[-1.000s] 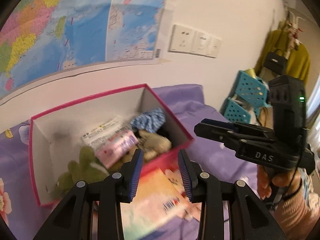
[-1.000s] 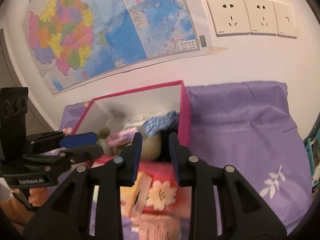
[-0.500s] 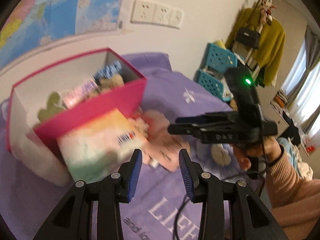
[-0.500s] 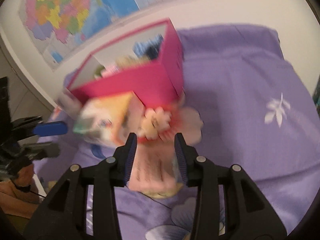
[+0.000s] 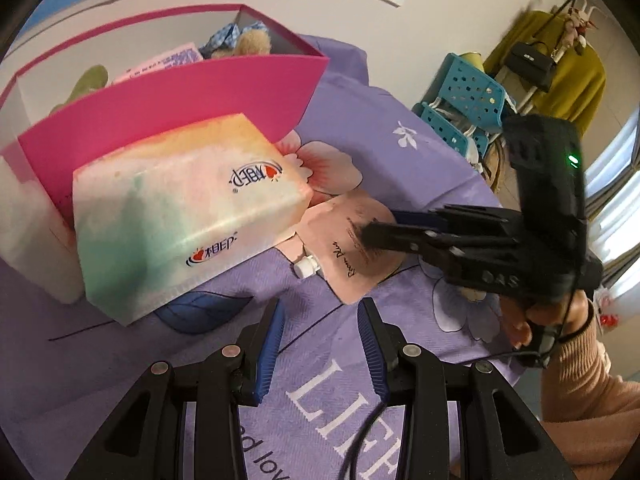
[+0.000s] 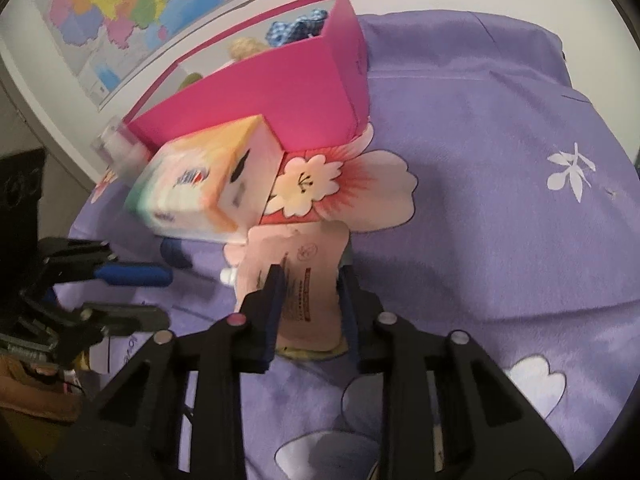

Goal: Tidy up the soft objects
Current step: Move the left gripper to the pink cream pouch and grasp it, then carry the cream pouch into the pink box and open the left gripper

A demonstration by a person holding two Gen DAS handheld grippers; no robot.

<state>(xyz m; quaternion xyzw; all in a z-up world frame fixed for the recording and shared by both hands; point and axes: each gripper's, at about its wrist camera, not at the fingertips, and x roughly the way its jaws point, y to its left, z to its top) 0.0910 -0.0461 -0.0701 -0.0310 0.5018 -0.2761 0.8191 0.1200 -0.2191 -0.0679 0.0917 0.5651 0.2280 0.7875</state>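
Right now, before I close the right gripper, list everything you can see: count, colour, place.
Open cardboard box: one, magenta, on the bed by the wall.
Soft items in box: several; green, beige, blue-checked, pink.
Soft tissue pack: one, pastel, leaning on the box front.
Flat spouted pouch: one, pale pink, between the right fingers.
Bedspread: one, purple, floral.
Plastic baskets: two, teal, beside the bed.
Wall map: one, multicoloured.
Left gripper: open, empty.
Right gripper: open around the pouch.

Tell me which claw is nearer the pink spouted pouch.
Right. The right claw straddles the pink spouted pouch; the left claw hovers open, short of it, above the purple bedspread.
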